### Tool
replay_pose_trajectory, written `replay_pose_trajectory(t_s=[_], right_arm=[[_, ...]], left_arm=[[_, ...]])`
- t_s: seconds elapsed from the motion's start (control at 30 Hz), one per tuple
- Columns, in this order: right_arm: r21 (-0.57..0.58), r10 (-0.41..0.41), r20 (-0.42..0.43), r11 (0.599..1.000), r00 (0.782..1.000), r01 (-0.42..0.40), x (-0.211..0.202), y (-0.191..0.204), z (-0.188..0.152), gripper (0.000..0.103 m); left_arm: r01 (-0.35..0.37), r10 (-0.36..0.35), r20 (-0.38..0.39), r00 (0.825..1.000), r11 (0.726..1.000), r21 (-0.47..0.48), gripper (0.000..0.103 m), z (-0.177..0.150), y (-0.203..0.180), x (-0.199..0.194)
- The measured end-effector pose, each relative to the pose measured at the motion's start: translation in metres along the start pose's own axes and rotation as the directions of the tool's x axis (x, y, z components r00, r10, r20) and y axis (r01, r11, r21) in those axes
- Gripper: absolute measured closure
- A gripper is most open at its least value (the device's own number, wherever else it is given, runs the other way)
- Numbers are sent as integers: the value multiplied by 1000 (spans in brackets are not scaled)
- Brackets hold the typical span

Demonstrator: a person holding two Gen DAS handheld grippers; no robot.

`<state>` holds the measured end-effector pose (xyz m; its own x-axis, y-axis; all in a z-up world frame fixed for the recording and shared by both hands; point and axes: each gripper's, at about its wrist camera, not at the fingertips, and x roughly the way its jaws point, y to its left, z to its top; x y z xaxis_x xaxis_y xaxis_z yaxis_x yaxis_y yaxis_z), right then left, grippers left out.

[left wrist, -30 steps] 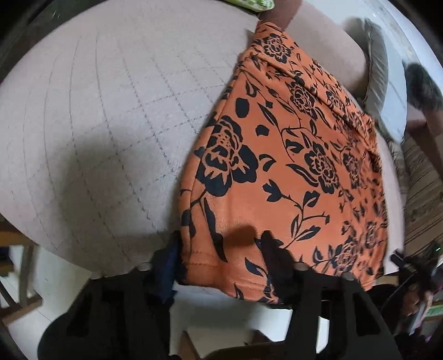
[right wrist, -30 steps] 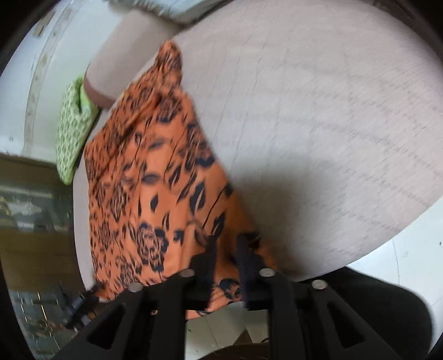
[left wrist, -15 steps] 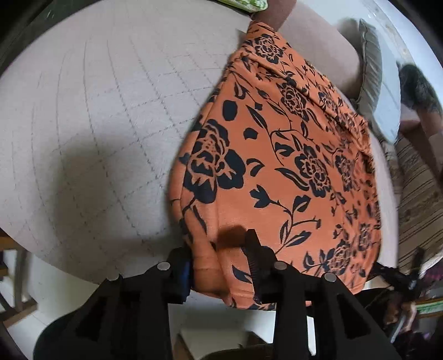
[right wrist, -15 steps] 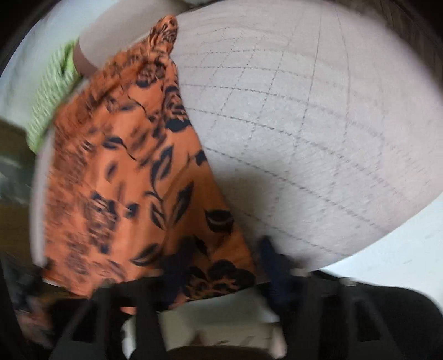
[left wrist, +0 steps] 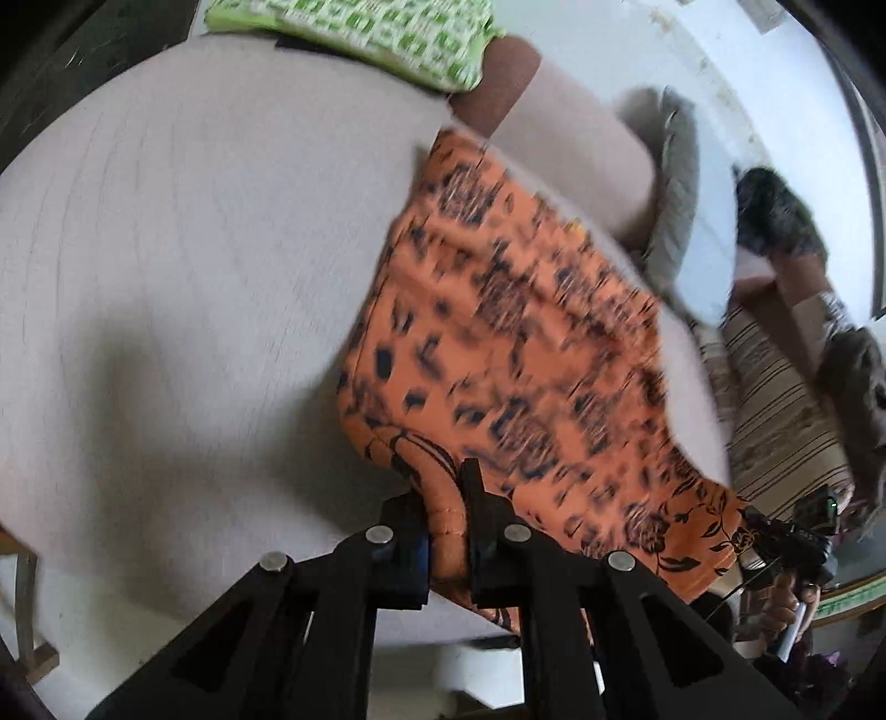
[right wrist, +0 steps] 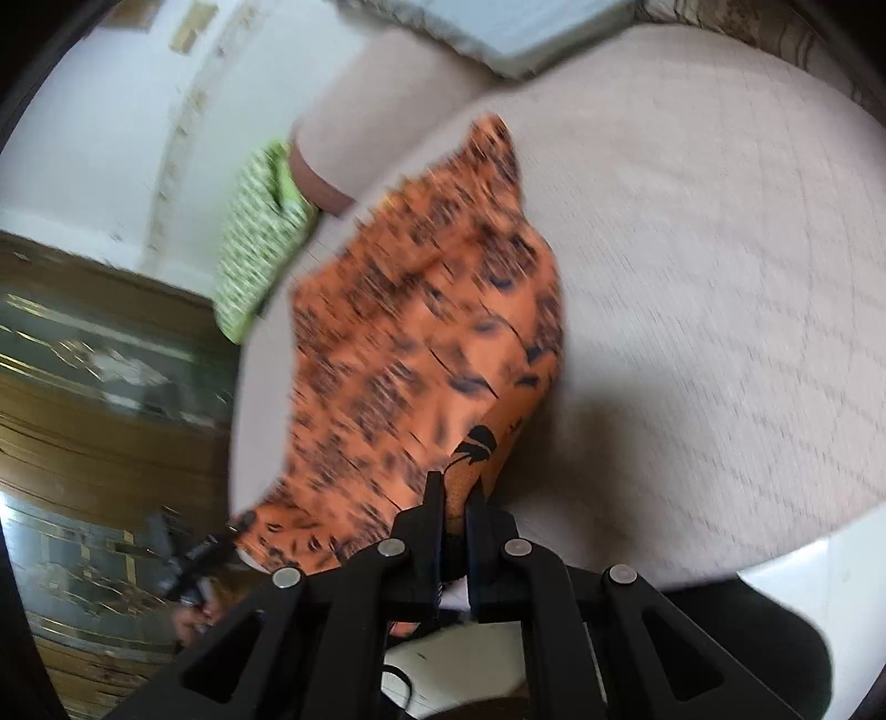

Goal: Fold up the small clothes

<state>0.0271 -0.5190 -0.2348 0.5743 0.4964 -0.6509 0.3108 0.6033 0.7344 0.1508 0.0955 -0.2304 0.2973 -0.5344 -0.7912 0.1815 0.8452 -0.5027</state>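
Both grippers — left gripper (left wrist: 447, 518), right gripper (right wrist: 453, 507) — pinch the orange garment's (left wrist: 515, 354) near hem; it stretches lengthwise away.

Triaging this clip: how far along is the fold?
Done: both near corners of the orange cloth are pinched, by the left gripper and the right gripper. In hand: the near edge is raised off the bed. Left: carrying it to the far edge; no fold shows.

A green patterned cushion (left wrist: 360, 33) lies at the beige quilted bed's (left wrist: 194, 249) far edge, perhaps beside a bolster (left wrist: 565, 127).
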Motion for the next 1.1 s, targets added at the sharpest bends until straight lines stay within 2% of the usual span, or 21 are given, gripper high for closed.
replay_pose_trajectory(t_s=[0.17, 0.3, 0.4, 0.43, 0.57, 0.67, 0.77, 0.83, 0.9, 0.93, 0.97, 1.0, 1.03, 1.07, 1.1], right_arm=[[37, 54, 70, 998, 996, -57, -2, 15, 53, 97], [56, 41, 112, 997, 993, -48, 23, 24, 120, 97], [97, 27, 135, 994, 990, -41, 49, 22, 172, 97], [117, 17, 146, 993, 989, -34, 64, 20, 194, 97], [214, -36, 173, 977, 984, -2, 115, -4, 267, 97], [292, -32, 175, 956, 984, -21, 160, -33, 308, 94], [348, -54, 125, 937, 991, 7, 199, -63, 331, 94], [368, -12, 133, 929, 991, -38, 206, -78, 335, 93], [358, 56, 211, 925, 976, -130, 194, -88, 335, 91], [355, 58, 251, 923, 966, -148, 185, -91, 334, 85], [359, 47, 313, 919, 949, -164, 169, -96, 332, 73], [367, 51, 364, 910, 930, -193, 155, -100, 327, 63], [377, 47, 396, 902, 917, -209, 144, -101, 322, 35], [377, 24, 423, 904, 906, -200, 133, -95, 316, 29], [338, 6, 433, 926, 901, -168, 125, -83, 312, 29]], left_arm=[[56, -56, 41, 998, 998, 7, 94, 60, -16, -3], [70, -70, 47, 996, 998, -4, 94, 126, -24, 15], [57, -56, 40, 998, 998, -31, 94, 183, -27, 47], [49, -48, 32, 998, 998, -45, 94, 208, -26, 65], [-3, 3, 5, 1000, 995, -98, 94, 271, -18, 129], [-67, 64, -22, 998, 985, -157, 90, 301, -3, 182], [-37, 21, -61, 998, 963, -268, 88, 305, 18, 213], [25, -28, -6, 1000, 953, -300, 84, 302, 25, 210], [89, -67, 83, 994, 950, -301, 77, 300, 28, 194], [149, -103, 160, 982, 939, -309, 70, 295, 30, 179], [180, -114, 215, 970, 931, -318, 62, 290, 32, 168], [188, -92, 284, 954, 925, -331, 44, 284, 32, 152], [159, -26, 364, 931, 926, -342, 34, 271, 29, 130], [127, 14, 386, 922, 933, -337, 33, 262, 24, 119], [88, 52, 392, 918, 939, -331, 33, 253, 17, 109]])
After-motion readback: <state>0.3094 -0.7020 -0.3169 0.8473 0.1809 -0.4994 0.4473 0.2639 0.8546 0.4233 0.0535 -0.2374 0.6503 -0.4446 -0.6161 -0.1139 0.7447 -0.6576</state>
